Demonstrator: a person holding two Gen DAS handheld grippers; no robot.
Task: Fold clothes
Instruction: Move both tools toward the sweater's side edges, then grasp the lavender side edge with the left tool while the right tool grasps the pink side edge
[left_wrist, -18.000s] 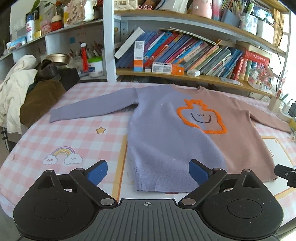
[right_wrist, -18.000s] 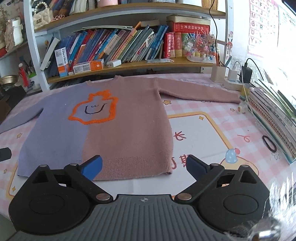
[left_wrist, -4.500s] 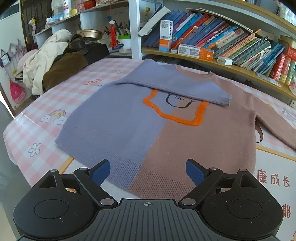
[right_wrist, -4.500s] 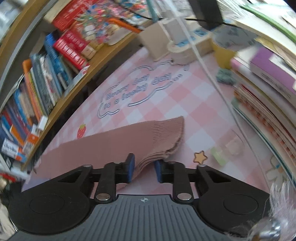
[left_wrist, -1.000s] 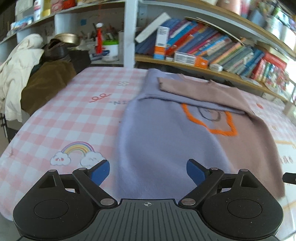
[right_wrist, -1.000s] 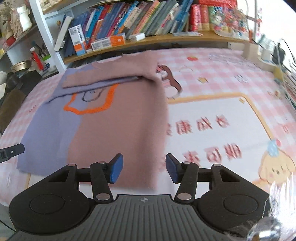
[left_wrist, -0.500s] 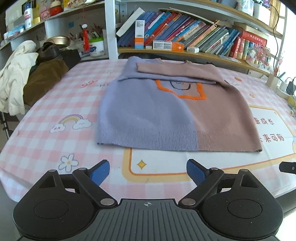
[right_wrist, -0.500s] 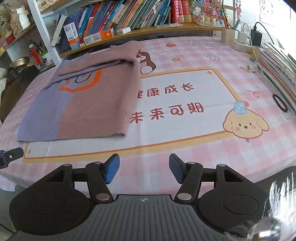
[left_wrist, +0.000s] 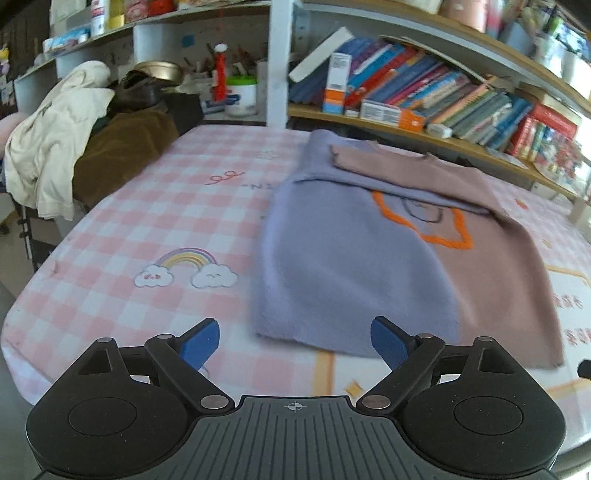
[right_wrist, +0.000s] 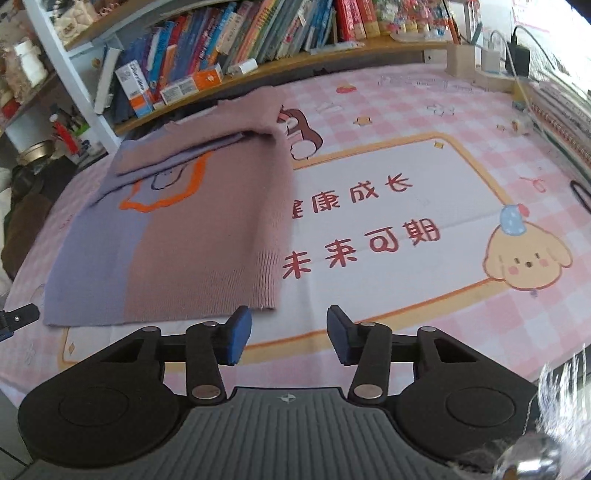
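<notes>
- Tablecloth (right_wrist: 406, 155): large red Chinese characters, seen upside down, "健康成长" and "未来可期"
- Book spines on the shelf: too blurred to read

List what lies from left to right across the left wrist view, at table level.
Cream jacket heap → brown garment → rainbow-and-clouds print on the pink checked tablecloth → lilac half of the knitted sweater → dusty-pink half of the sweater.

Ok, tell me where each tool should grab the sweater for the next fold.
Take the sweater by its ribbed bottom hem, coming in low from the near table edge. Both sleeves already lie folded across the chest, so the hem is the free edge. The left tool, open, suits the purple corner; the right tool, its jaws closing on nothing, suits the pink corner.
</notes>
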